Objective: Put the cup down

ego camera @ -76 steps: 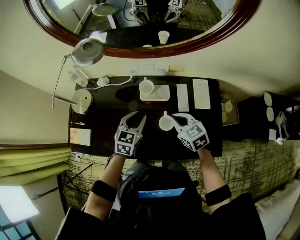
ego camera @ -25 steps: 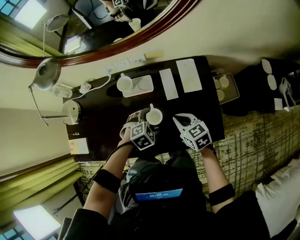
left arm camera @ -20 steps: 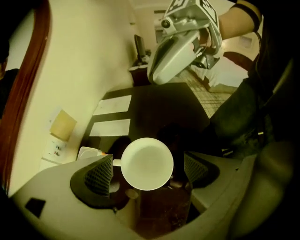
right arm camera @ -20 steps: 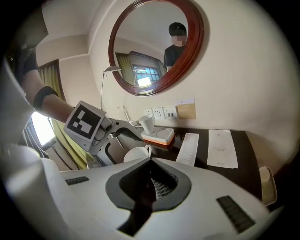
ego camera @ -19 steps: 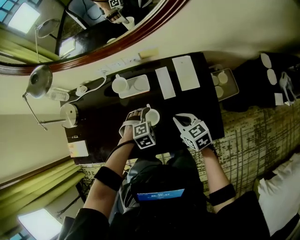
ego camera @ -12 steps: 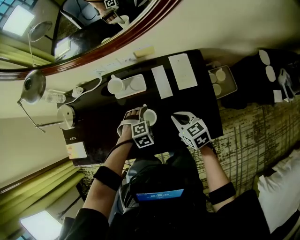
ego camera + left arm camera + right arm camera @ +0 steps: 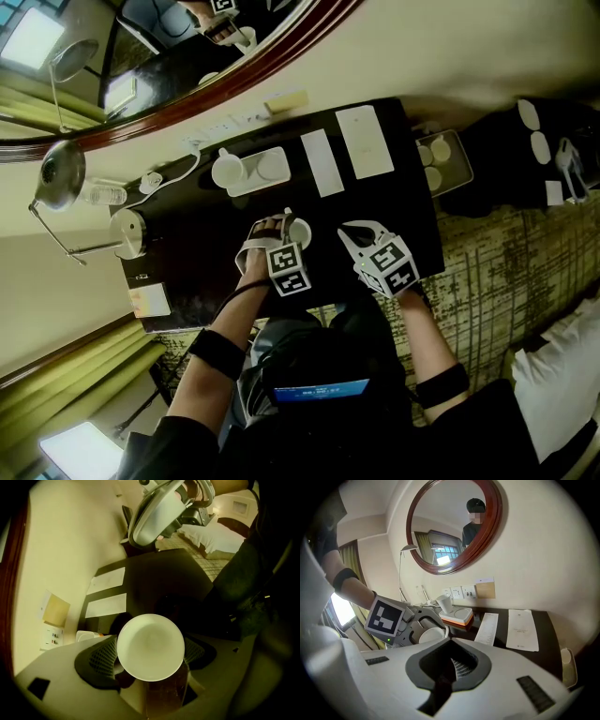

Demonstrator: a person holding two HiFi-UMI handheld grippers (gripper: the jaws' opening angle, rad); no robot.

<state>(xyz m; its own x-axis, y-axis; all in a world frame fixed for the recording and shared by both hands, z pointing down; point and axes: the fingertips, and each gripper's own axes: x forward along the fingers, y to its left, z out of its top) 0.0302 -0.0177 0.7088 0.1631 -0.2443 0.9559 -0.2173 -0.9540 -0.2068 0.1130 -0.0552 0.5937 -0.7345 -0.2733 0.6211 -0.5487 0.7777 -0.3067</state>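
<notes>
Gripping the white cup [image 7: 150, 646] by its sides at the dark worktop's [image 7: 202, 258] near middle, the left claw [image 7: 277, 228] has just been closing slightly. The right claw [image 7: 360, 231] is shut, empty. The cup looks rigid, slick and breakable: hold its walls.

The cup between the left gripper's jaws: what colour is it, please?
Plain white round cup, clearest in left gripper view.

A dark top [image 7: 309, 441] is worn, with a small blue-lit screen [image 7: 321, 388] at the chest. A black band [image 7: 215, 353] is wrapped round each forearm, well behind the claws. The left claw [image 7: 279, 228] and right claw [image 7: 352, 230] are shelled in pale grey. Each is topped by a cube [image 7: 289, 269] of black-and-white square markers and lined with black meshed pads [image 7: 99, 660].
</notes>
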